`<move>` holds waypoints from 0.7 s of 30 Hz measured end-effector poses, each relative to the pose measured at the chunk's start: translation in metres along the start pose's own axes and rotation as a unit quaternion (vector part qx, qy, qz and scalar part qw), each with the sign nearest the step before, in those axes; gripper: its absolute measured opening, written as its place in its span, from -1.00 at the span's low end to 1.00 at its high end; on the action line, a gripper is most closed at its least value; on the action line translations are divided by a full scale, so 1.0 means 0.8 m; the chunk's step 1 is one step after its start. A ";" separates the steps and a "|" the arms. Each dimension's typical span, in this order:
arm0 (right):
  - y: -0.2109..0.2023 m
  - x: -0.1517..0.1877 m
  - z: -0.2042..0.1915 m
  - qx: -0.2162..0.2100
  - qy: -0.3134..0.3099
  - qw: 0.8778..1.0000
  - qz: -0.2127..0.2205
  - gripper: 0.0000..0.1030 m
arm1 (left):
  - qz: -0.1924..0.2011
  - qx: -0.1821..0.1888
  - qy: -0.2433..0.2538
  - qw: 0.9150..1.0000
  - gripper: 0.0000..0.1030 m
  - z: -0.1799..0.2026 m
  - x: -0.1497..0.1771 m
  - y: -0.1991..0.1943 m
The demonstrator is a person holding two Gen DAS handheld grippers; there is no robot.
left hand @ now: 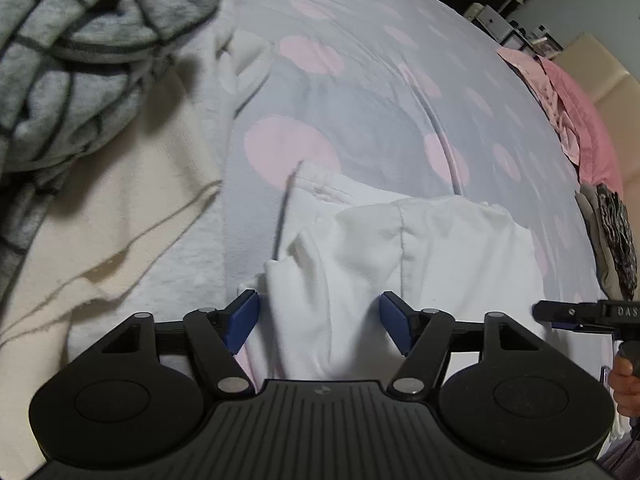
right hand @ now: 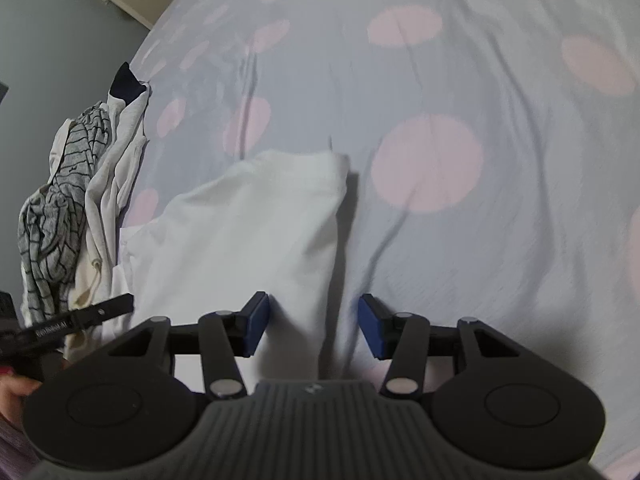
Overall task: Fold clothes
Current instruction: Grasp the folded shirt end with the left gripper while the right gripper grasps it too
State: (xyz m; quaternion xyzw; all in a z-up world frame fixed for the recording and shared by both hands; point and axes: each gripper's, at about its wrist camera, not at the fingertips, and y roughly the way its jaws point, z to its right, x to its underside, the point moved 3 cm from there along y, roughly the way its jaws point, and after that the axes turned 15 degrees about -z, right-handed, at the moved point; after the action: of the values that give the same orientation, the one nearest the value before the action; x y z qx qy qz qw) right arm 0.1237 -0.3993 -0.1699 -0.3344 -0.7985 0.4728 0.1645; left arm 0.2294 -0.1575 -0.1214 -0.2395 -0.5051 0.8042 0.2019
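A white garment (left hand: 400, 248) is lying folded on the bed (left hand: 360, 80), whose grey-blue sheet is showing large pale pink dots, and both grippers are hanging over its near edge. The left gripper (left hand: 319, 322) is pointing down at the cloth with its blue-padded fingers (left hand: 245, 320) standing apart; the white fabric is passing between them, but the pads are not pressing on it. The right gripper (right hand: 312, 326) is standing likewise with its fingers (right hand: 256, 326) spread, the right-hand edge of the garment running up between them and nothing being squeezed. In the left wrist view the right gripper is showing at the far right edge, with part of a hand (left hand: 626, 384) holding its handle. In the right wrist view the left gripper is showing at the left edge. To the left of the white garment a heap of other clothes is waiting: a grey top with dark checked lines (left hand: 80, 40) is lying over a cream garment (left hand: 100, 220) and a light grey one (left hand: 200, 200). At the far right side of the bed a pink cloth (left hand: 568, 100) is resting.
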 end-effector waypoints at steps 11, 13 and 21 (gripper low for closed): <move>0.022 -0.005 -0.021 0.006 -0.022 1.000 0.012 -0.43 | 0.011 -0.011 0.024 1.000 -0.33 0.021 0.004 0.006; 0.021 -0.004 -0.023 0.006 -0.022 1.000 0.015 -0.52 | 0.015 -0.016 0.037 0.999 -0.56 0.030 0.006 0.004; -0.001 0.005 -0.040 0.012 -0.041 0.997 0.057 -0.76 | 0.040 -0.016 0.060 0.997 -0.74 0.050 0.011 -0.025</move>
State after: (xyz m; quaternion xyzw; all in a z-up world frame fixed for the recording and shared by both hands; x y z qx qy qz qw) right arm 0.1387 -0.3762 -0.1536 -0.3583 -0.7783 0.5041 0.1084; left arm 0.2002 -0.1731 -0.0897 -0.3105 -0.4945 0.7877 0.1961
